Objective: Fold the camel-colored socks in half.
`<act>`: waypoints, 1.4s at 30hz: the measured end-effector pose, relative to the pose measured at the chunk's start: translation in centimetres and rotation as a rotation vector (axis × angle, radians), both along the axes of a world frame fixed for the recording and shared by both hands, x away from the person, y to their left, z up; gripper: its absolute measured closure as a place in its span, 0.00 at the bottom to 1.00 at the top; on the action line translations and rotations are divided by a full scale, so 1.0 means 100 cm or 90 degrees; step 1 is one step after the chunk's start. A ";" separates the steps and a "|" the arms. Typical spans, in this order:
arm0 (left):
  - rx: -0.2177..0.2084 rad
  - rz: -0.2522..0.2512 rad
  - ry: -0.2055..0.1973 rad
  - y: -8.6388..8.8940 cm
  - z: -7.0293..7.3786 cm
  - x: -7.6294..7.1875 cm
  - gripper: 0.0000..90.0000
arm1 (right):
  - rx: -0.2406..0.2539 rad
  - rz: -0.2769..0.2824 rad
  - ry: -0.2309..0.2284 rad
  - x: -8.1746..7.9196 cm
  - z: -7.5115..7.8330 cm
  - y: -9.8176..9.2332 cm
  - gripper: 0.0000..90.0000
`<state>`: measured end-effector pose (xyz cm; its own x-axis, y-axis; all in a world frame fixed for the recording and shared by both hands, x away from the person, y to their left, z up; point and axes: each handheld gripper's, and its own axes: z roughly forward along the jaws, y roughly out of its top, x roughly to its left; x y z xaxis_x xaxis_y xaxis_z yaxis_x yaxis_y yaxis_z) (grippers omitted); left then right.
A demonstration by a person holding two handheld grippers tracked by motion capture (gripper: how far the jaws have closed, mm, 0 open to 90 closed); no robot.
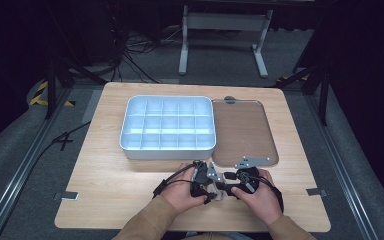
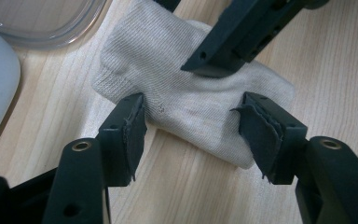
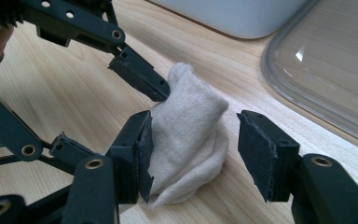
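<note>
Cream knitted sock lies between both open grippers.

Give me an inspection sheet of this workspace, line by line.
Surface: light wooden table, tape tabs at its edges.
Job's things: folded cream sock lying flat on the table near the front edge.
Clutter: white compartment tray, its cells look empty; clear lid beside it.
Grippers: left claw open, straddling the sock; right claw open, one pad at the sock, the other apart.
Cables: black leads trail from the claws; more on the floor behind.
Surroundings: grey floor, white frame legs, dark backdrop.
</note>
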<state>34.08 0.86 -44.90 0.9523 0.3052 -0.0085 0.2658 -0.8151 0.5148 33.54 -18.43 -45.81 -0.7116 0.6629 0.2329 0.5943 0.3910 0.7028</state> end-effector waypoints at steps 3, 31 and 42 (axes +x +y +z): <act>0.002 -0.002 -0.005 0.000 0.000 0.000 0.45 | 0.005 0.005 -0.009 -0.002 0.002 0.003 0.51; 0.026 0.001 -0.015 0.009 0.007 -0.002 0.42 | 0.045 0.000 0.107 0.005 -0.016 0.007 0.66; 0.021 0.011 -0.018 0.019 0.012 -0.002 0.41 | 0.034 0.013 0.101 0.005 -0.011 0.009 0.81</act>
<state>33.92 2.74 -43.73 0.9465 0.3214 0.0279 0.2661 -0.8269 0.4954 34.01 -17.58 -46.92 -0.6767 0.6318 0.3780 0.6914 0.3688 0.6213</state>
